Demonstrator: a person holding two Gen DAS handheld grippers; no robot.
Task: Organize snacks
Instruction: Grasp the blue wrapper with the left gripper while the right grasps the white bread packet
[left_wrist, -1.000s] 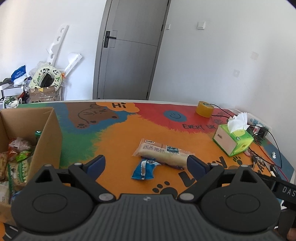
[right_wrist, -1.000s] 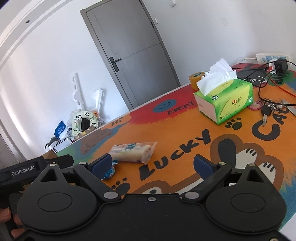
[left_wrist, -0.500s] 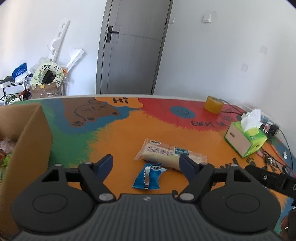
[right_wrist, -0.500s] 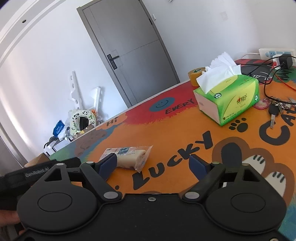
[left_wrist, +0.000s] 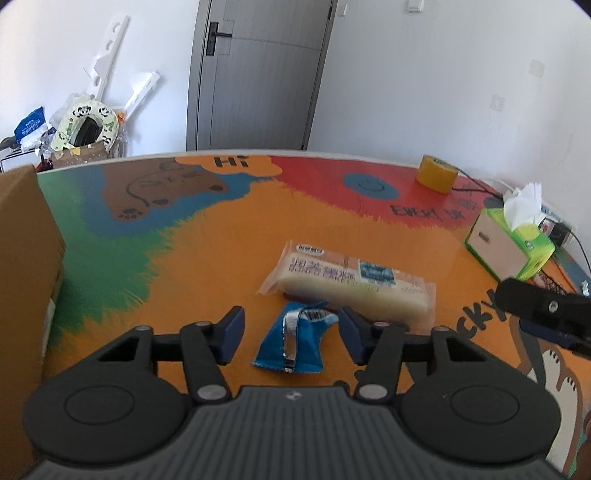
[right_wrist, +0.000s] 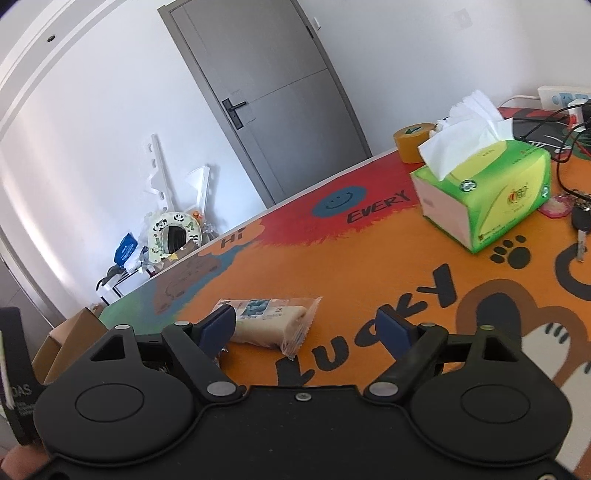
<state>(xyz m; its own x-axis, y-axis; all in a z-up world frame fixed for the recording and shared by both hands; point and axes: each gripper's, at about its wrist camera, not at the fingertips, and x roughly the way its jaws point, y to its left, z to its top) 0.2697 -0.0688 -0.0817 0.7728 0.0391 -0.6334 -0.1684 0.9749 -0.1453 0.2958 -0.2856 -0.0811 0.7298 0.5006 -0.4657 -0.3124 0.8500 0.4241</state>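
Blue foil snack pouch (left_wrist: 290, 343) lay crumpled at lower centre of left wrist view, on the orange part of the printed tabletop (left_wrist: 221, 243), between the pads of the left gripper (left_wrist: 291, 334). Jaws were closing round it w/ a gap visible each side; no pad contact yet. Just beyond, upper right of pouch & nearly touching it, lay the long pale cake bar (left_wrist: 351, 282) in clear wrap. In right wrist view the same bar (right_wrist: 273, 321) sat lower centre-left, partly behind the left-hand pad of the right gripper (right_wrist: 306, 328); those jaws stood wide apart, nothing between them, approx. aimed at the bar.

Progress (judgement): two snacks still loose on table; cardboard box (left_wrist: 26, 258) at left edge of frame is prob. the destination, contents not visible here. Neither item lifted, so both pick & place steps remain.

Clearance: open tabletop betw. snacks & box wall, no obstacles on that path. Right gripper's tip showed at right edge of left view, near the bar's far end, so the two tools worked close together. Tissue box (right_wrist: 484, 192), tape roll (left_wrist: 437, 177), keys (right_wrist: 580, 229) & cables sat well apart at upper right. Table's far edge lay well beyond.
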